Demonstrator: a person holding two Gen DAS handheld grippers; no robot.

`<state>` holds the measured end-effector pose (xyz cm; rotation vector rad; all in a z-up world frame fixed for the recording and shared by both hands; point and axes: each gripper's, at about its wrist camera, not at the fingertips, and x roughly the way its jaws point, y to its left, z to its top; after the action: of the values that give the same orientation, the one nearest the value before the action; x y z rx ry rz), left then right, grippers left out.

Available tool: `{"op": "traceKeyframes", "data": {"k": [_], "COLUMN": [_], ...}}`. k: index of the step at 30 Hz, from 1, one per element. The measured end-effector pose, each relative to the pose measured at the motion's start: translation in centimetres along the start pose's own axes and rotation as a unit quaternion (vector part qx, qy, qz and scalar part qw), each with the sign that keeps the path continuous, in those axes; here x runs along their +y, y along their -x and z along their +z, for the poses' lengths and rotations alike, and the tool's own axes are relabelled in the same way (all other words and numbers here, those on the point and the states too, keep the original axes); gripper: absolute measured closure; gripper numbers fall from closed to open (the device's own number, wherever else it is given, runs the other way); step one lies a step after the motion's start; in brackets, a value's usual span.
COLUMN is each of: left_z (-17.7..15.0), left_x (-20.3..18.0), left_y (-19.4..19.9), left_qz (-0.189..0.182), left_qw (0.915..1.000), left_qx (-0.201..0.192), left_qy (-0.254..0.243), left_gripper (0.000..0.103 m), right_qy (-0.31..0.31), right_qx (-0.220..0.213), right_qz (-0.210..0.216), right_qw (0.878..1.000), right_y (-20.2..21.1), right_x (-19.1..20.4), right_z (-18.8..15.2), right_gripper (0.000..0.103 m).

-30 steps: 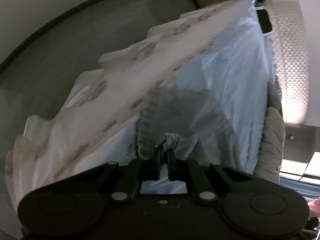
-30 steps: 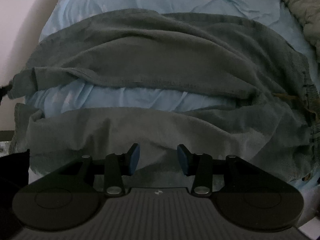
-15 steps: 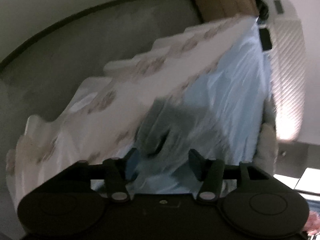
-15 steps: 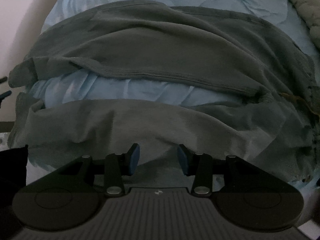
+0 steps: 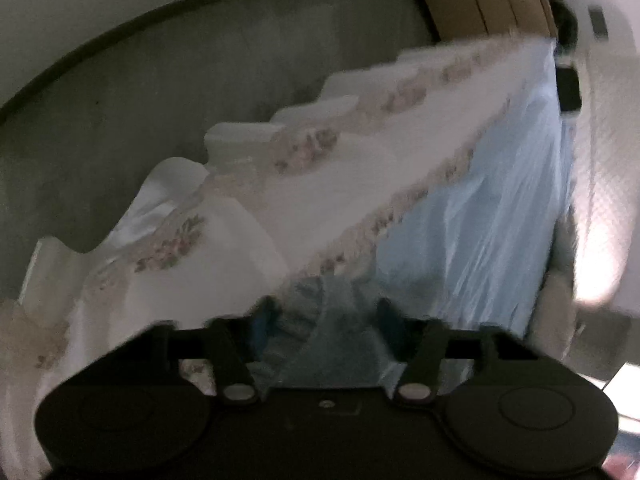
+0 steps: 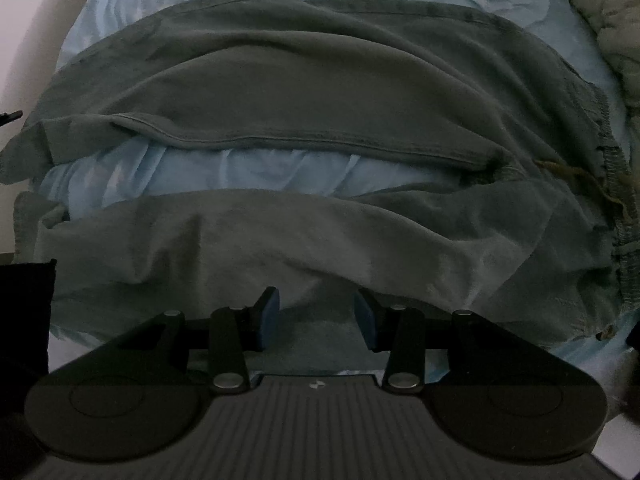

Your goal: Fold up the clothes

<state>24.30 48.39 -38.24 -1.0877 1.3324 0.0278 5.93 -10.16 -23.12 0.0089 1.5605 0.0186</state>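
A pair of dark grey-green sweatpants (image 6: pixel 304 92) lies spread on the light blue bed sheet (image 6: pixel 256 168), its two legs running left to right with sheet showing between them. The waistband with a drawstring (image 6: pixel 596 184) is at the right. My right gripper (image 6: pixel 316 316) is open and empty, just above the near leg (image 6: pixel 280 232). My left gripper (image 5: pixel 324 320) is open at the bed's edge, and a bit of the pants' cuff (image 5: pixel 304 300) shows between its fingers, blurred.
A white bed skirt with a floral border (image 5: pixel 320 184) hangs down the bed's side to the grey floor (image 5: pixel 120 112). A grey quilt (image 6: pixel 608 8) lies at the far right of the bed. A quilted white headboard (image 5: pixel 600 160) stands beyond.
My left gripper let go of the pants' cuff, opened, and moved closer to the bed edge. My right gripper stayed open and shifted a little nearer over the near leg.
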Motion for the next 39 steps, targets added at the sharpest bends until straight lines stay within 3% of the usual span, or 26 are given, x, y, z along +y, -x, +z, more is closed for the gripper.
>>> {"op": "traceKeyframes", "data": {"k": [1, 2, 7, 14, 16, 19, 22, 25, 29, 31, 33, 39], "left_z": [-0.1, -0.2, -1.3, -0.4, 0.1, 1.6, 2.6, 2.0, 0.0, -1.2, -2.3, -8.0], "left_x": [-0.5, -1.0, -5.8, -11.0, -11.5, -9.8, -6.9, -5.6, -5.6, -5.5, -5.4, -6.0], "left_y": [0.0, 0.0, 4.0, 9.4, 9.3, 7.2, 4.6, 4.0, 4.8, 5.5, 6.2, 7.9], "left_qz": [0.005, 0.008, -0.052, -0.141, -0.132, -0.094, -0.023, 0.008, 0.018, 0.023, 0.028, 0.045], "left_qw": [0.9999, 0.9995, 0.9927, 0.9672, 0.9637, 0.9726, 0.9858, 0.9899, 0.9903, 0.9904, 0.9905, 0.9891], "left_qx": [0.001, 0.002, -0.027, -0.087, -0.096, -0.090, -0.080, -0.086, -0.102, -0.106, -0.111, -0.125], "left_qy": [-0.015, -0.031, -0.105, -0.193, -0.212, -0.192, -0.146, -0.112, -0.093, -0.085, -0.077, -0.062], "left_gripper": [0.087, 0.089, 0.092, 0.097, 0.097, 0.097, 0.096, 0.090, 0.055, 0.054, 0.046, 0.042], "right_qy": [-0.002, -0.003, -0.011, -0.014, -0.013, -0.012, -0.012, -0.014, -0.039, -0.060, -0.081, -0.161], "right_qx": [0.000, 0.001, 0.002, 0.000, -0.001, -0.003, -0.006, -0.013, -0.020, -0.028, -0.042, -0.088], "right_qz": [0.000, 0.000, 0.000, 0.006, 0.008, 0.012, 0.015, 0.016, 0.017, 0.019, 0.020, 0.027], "right_qw": [1.000, 1.000, 1.000, 1.000, 1.000, 1.000, 1.000, 1.000, 0.999, 0.998, 0.996, 0.983], "right_y": [0.0, -0.1, -0.2, -0.4, -0.4, -0.5, -0.5, -0.2, 0.0, 0.2, 0.6, 1.9], "right_x": [0.0, -0.1, -0.2, -0.3, -0.3, -0.3, -0.4, -0.6, -1.7, -2.6, -3.9, -8.9], "right_z": [0.0, 0.1, 0.2, 0.5, 0.6, 0.7, 0.8, 0.7, 0.5, 0.4, 0.3, -0.7], "right_gripper": [0.059, 0.059, 0.059, 0.059, 0.059, 0.059, 0.059, 0.059, 0.059, 0.059, 0.059, 0.058]}}
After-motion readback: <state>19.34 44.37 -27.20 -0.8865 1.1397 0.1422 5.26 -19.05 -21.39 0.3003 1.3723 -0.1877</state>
